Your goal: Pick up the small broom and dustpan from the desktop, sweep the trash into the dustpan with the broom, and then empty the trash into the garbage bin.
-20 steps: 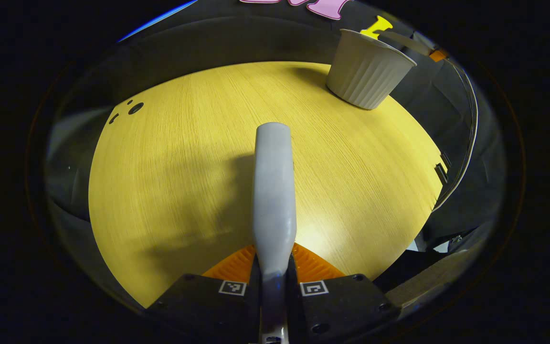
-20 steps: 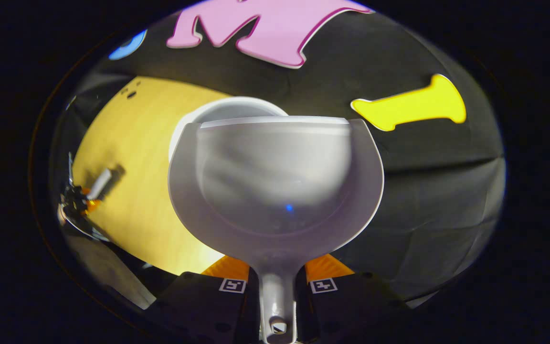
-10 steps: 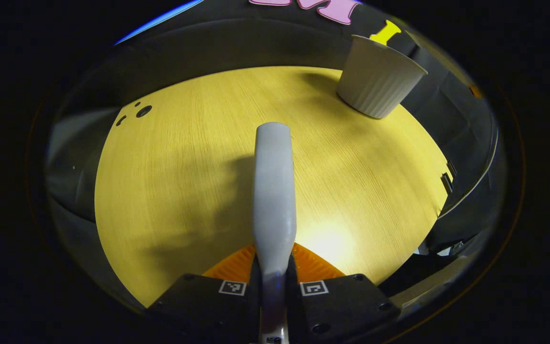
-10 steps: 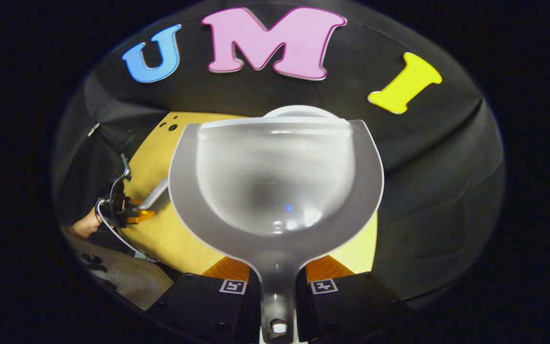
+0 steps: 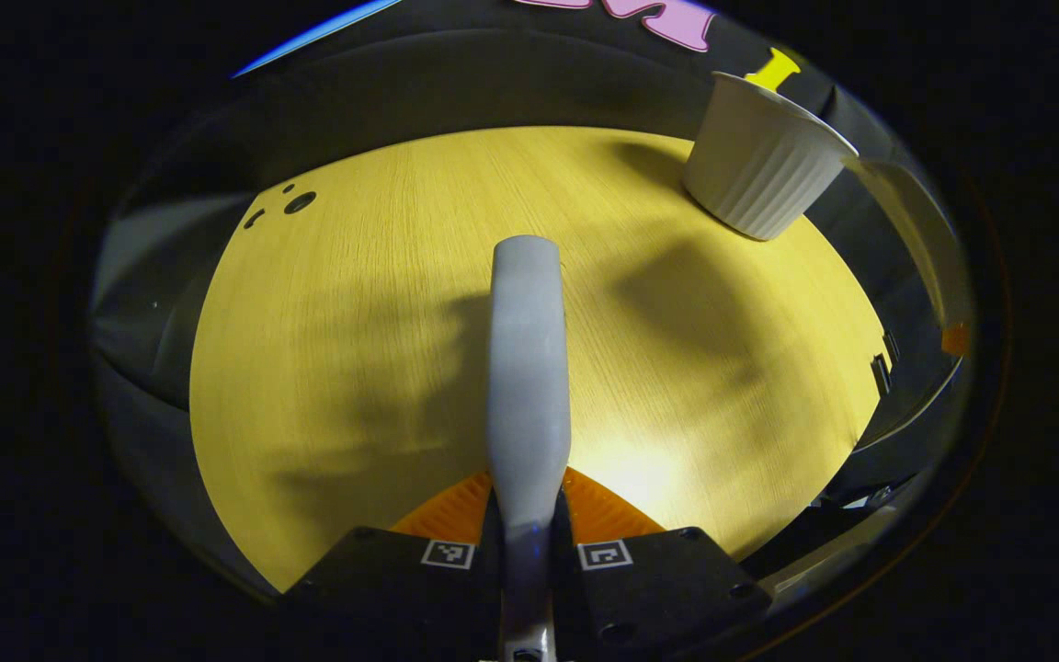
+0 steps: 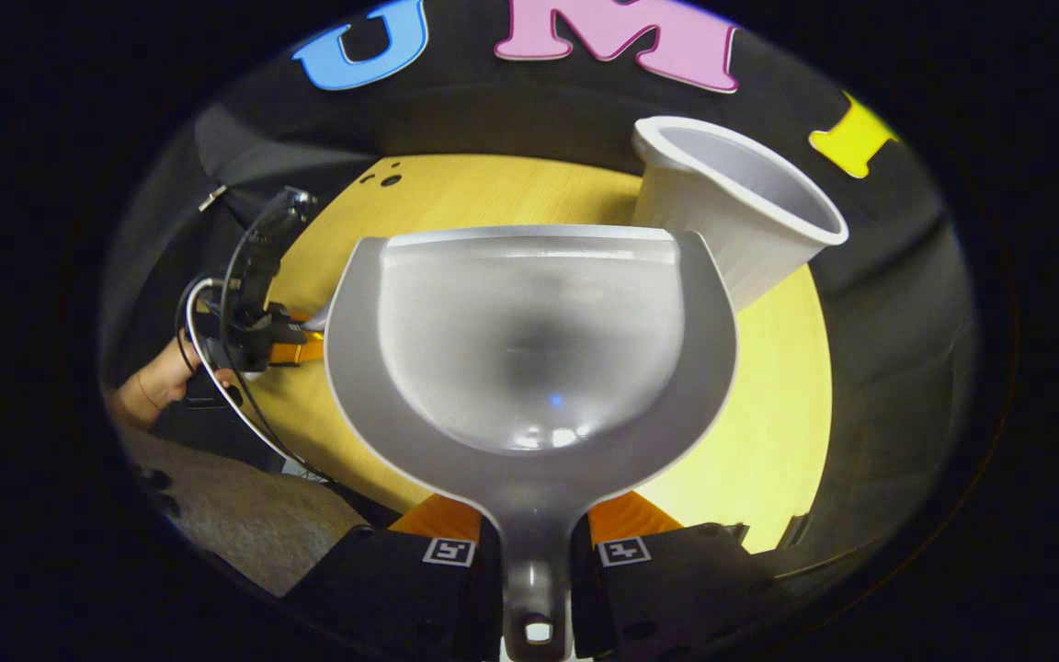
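**Dustpan beside the bin, pan looking bare**

The right gripper [image 6: 534, 552] is closed on the handle of the grey dustpan [image 6: 529, 368], whose long axis runs straight forward from the fingers, lip farthest away. In the right gripper view the white ribbed garbage bin [image 6: 732, 207] stands on the yellow wooden surface [image 6: 768, 386] ahead and to the right of the pan's lip, its mouth partly in sight beyond the pan's right corner. The lip is near the bin's wall but beside it, not over the opening. The pan's hollow shows no trash, so by my judgement the emptying is done or nearly so; any further tip would need the lip carried rightward and over the rim.

The left gripper [image 5: 528, 542] is clamped on the small broom [image 5: 528, 368], which points forward along its fingers above the surface [image 5: 355, 322]. From there the bin [image 5: 764, 165] stands far ahead and to the right, well apart from the broom's tip. The right gripper is clearly the nearer to the bin. The left gripper [image 6: 295, 348], with the hand [image 6: 157, 386] holding it, shows off to the left in the right gripper view.
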A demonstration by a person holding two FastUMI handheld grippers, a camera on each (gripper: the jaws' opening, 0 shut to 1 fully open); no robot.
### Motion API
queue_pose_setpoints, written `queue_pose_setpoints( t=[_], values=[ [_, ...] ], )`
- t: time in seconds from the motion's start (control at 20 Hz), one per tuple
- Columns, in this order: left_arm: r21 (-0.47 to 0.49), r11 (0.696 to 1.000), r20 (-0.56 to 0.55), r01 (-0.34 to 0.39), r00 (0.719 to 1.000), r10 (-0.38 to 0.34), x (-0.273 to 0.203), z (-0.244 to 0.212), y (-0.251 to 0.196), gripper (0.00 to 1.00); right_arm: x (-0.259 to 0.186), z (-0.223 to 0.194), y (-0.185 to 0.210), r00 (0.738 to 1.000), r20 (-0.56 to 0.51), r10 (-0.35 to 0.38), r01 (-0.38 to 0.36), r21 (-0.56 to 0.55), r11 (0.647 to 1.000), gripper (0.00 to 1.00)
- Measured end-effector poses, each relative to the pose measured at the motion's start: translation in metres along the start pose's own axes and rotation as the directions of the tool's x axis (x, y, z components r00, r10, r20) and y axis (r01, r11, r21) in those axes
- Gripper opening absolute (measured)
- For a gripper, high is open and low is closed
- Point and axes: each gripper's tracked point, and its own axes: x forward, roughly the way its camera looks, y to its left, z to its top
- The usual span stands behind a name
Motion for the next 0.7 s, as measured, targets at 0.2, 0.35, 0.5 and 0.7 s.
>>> queue_pose_setpoints(
  t=[0.2, 0.35, 0.5, 0.7],
  values=[
    [-0.021, 0.999, -0.016, -0.034, 0.999, 0.034, 0.005, -0.003, 0.002, 0.27, 0.054, -0.016, 0.019, 0.999, -0.038, 0.004, -0.005, -0.036, 0.999, 0.33],
    [-0.022, 0.998, -0.023, -0.06, 0.998, 0.059, 0.008, -0.003, 0.001, 0.27, 0.086, -0.02, 0.033, 0.998, -0.051, 0.027, -0.027, -0.012, 1.0, 0.33],
    [-0.019, 0.997, -0.024, -0.081, 0.996, 0.08, 0.011, -0.004, 0.001, 0.27, 0.109, -0.025, 0.038, 0.996, -0.084, 0.019, -0.019, 0.009, 1.0, 0.33],
    [-0.008, 0.995, -0.027, -0.102, 0.994, 0.102, 0.012, -0.003, 0.001, 0.27, 0.126, -0.024, 0.038, 0.995, -0.096, -0.011, 0.013, 0.021, 1.0, 0.34]
  ],
)
